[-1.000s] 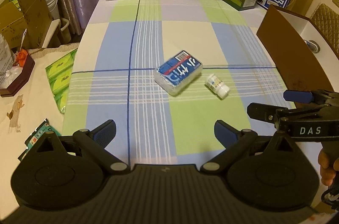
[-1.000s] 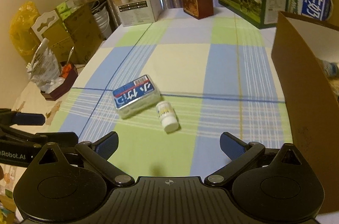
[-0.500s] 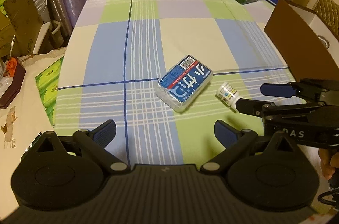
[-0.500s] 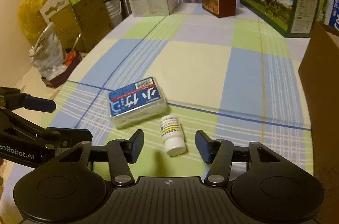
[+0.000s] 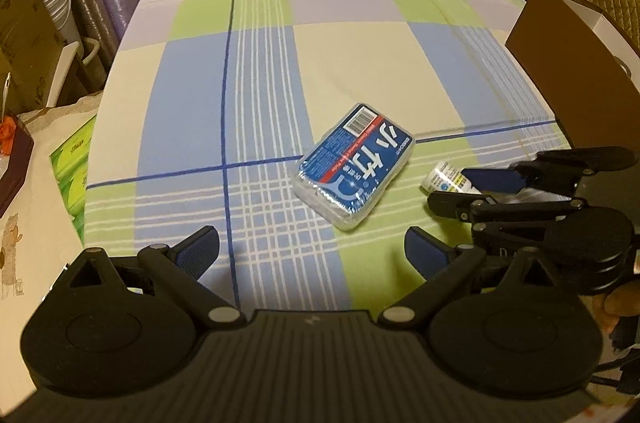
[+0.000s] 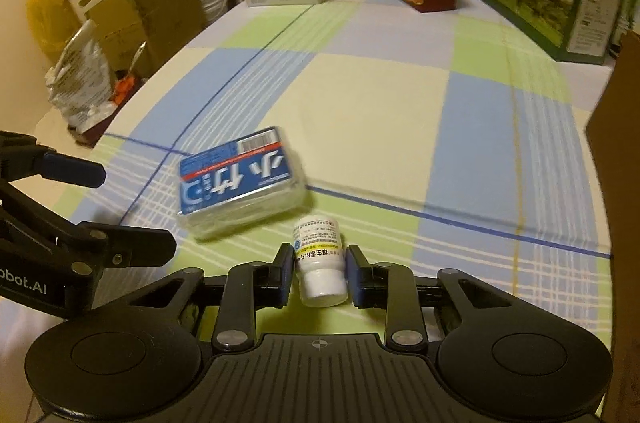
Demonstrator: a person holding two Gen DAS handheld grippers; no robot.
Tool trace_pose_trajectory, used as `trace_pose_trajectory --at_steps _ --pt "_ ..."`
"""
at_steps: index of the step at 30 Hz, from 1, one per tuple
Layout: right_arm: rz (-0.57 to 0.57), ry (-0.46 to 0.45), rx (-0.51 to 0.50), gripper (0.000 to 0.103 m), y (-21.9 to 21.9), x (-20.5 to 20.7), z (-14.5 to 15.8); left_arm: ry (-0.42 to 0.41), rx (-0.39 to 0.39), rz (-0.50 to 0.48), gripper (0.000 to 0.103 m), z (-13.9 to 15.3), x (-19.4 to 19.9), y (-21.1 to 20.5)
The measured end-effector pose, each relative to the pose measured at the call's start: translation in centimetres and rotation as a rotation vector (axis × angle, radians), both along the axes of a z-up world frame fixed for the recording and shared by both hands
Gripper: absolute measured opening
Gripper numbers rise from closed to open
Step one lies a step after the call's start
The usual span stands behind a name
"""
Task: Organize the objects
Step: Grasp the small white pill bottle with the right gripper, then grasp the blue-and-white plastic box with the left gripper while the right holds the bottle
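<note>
Checked tablecloth (image 5: pixel 360 71), right claw (image 6: pixel 320 271) closing around bottle (image 6: pixel 320 263)

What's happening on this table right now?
A person is tidying a checked tablecloth with a gripper in each hand. The right gripper has just been closing around a small white pill bottle lying on its side; the pads sit at the bottle's sides, though firm contact is hard to confirm. The left gripper is open and holds nothing, facing a blue plastic-wrapped pack that lies beside the bottle. A brown cardboard box waits at the right.
</note>
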State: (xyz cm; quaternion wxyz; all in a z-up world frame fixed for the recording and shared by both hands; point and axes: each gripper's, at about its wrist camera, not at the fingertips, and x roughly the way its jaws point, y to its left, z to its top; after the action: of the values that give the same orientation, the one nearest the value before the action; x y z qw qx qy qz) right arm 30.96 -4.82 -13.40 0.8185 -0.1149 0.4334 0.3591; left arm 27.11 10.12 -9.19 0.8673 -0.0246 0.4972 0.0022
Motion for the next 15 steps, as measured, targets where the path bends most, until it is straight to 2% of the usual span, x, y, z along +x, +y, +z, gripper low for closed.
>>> trace_pose_trajectory --at_steps 10,15 --pt "-0.228 -0.006 -0.001 0.025 -4.6 2.7 0.3 -0.004 0.009 -0.073 0.098 -0.6 2.8 -0.9" --pt "-0.289 0.0 -0.009 0.025 -6.5 3.3 0.2 -0.028 0.01 -0.137 0.098 -1.0 4.7 -1.3"
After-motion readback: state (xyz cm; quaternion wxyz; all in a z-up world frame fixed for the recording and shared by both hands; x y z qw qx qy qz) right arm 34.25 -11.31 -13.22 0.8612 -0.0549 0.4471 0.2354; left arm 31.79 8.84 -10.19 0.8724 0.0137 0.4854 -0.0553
